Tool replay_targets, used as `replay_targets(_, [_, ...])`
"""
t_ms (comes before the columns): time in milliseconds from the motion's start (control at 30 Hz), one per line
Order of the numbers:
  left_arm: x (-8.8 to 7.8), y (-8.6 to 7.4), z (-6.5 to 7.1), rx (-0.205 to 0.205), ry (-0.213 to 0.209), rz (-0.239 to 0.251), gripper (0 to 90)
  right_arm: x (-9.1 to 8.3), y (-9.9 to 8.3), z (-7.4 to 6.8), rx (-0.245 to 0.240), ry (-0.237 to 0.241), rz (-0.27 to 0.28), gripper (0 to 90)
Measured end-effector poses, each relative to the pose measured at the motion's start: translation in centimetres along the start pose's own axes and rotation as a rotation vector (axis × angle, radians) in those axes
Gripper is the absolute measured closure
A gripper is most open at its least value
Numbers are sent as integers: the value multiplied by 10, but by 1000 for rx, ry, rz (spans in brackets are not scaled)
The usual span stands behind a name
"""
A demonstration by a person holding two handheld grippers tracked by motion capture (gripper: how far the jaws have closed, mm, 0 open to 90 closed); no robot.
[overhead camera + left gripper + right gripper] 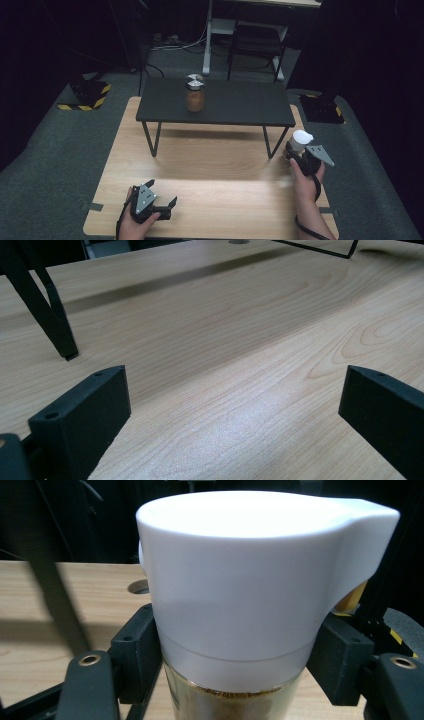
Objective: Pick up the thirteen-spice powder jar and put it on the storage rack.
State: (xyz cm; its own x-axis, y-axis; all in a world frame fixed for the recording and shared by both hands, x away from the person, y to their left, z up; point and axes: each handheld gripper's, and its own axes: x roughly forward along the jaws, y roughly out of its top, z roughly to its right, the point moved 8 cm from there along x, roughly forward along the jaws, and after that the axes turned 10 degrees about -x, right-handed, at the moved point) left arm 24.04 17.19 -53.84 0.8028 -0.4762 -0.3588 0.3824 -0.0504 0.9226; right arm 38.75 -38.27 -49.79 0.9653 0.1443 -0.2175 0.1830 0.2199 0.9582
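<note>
Between right gripper [230,650] pads — white-capped jar [240,595] (label unreadable), clamped

Jar [194,95] on small table [240,107], bottle [300,142] right of it over wooden table [200,200].

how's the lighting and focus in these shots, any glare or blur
High view: dark room, the wooden table lit by a pale band, soft overall, white cap washed out. Left gripper view: sharp grain, a glare patch on the wood between the open left gripper. Right gripper view: jar held close, its cap top blown out, background dim.
</note>
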Motion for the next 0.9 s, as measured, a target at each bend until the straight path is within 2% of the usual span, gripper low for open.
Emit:
replay_targets(267, [1, 1, -1, 5, -16, -11, 5, -25, 1, -10, -16, 29, 28, 307])
replay_targets(333, [1, 1, -1, -5, -15, -12, 5, -36, 3, -13, -26, 44, 38, 307])
replay_targets(567, [1, 2, -3, -19, -19, -17, 5, -54, 5, -18, -18, 68, 57, 307])
replay_targets(900, [2, 2, -4, -18, -30, -24, 5, -81, 10, -35, -19, 118, 79, 307])
